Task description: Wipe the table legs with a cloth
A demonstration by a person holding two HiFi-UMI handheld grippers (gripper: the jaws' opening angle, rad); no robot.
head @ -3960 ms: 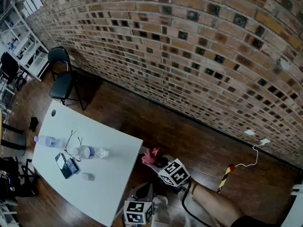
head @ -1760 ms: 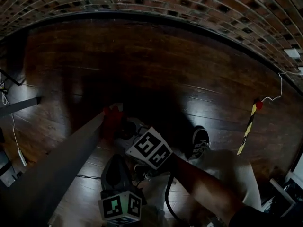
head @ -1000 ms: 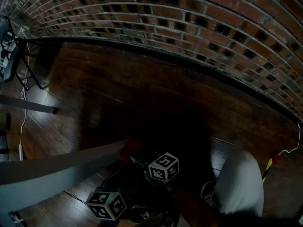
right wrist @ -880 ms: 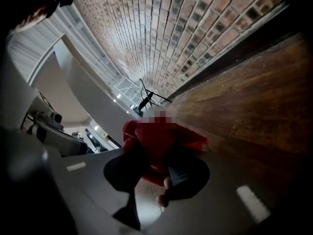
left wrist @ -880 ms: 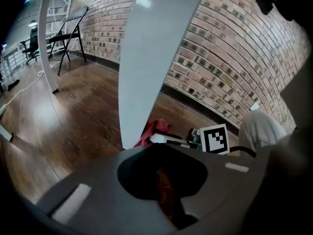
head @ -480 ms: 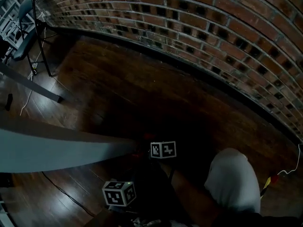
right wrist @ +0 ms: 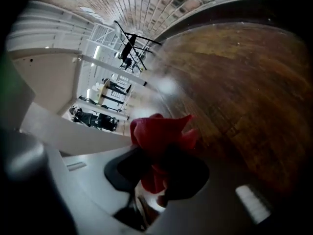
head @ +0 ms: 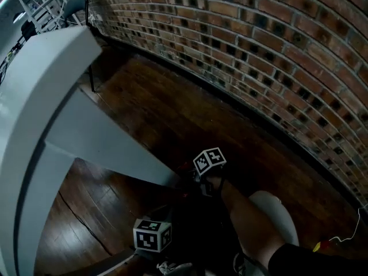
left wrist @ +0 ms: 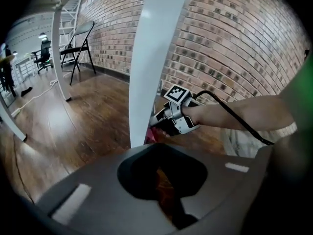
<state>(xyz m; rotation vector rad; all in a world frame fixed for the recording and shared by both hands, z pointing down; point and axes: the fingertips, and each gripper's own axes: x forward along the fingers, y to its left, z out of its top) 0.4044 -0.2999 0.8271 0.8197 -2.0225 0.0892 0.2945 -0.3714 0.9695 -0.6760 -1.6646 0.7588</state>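
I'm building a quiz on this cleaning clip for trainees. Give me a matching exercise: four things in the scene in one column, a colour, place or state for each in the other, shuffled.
Things:
1. cloth
2. table leg
3. folding chair
4. left gripper

Descriptions:
a. black, standing near the brick wall
b. red, clamped in the right gripper
c. white, rising from the wooden floor
d. nothing between its jaws

Pairs: 1-b, 2-c, 3-a, 4-d
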